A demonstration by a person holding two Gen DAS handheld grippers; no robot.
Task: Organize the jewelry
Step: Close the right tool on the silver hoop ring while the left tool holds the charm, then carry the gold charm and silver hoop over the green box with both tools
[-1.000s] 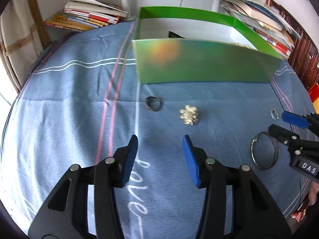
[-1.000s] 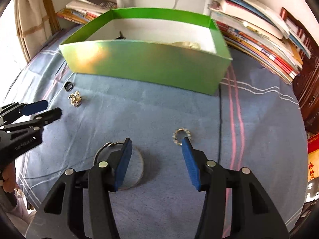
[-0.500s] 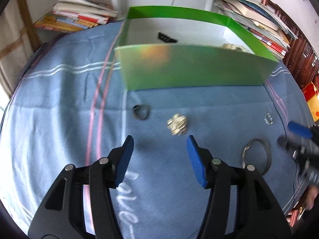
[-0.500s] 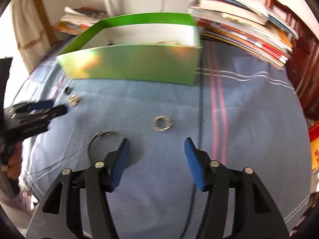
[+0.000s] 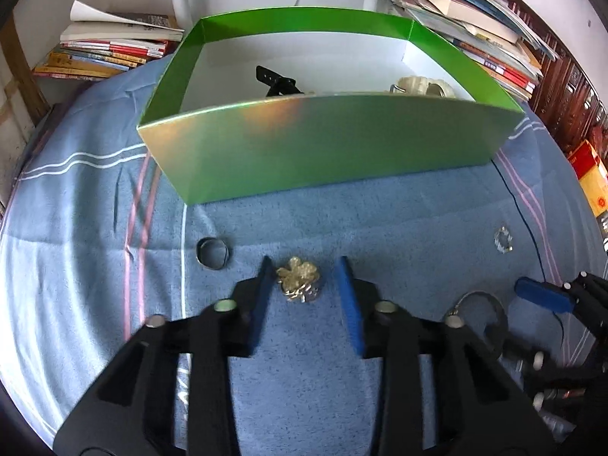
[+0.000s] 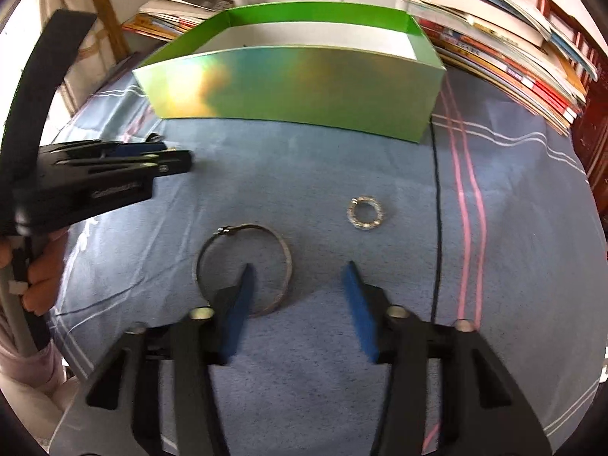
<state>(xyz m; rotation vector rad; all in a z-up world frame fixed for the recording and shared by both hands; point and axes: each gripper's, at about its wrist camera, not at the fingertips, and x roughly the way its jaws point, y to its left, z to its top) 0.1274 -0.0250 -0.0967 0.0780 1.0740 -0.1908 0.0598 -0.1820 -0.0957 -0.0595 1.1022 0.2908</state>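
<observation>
Left hand-held gripper points down at the blue cloth with its jaws narrowed, having just been closing; the gold flower brooch lies between the blue pads, which do not yet press it. At 10 o'clock from it lies a dark ring. Right hand-held gripper has also just been closing, half-open, its left pad set inside the large metal bangle and nothing pinched. A small sparkly ring lies at 1 o'clock. Beyond, at 12 o'clock, stands the green box, holding a black strap and a pale bracelet.
</observation>
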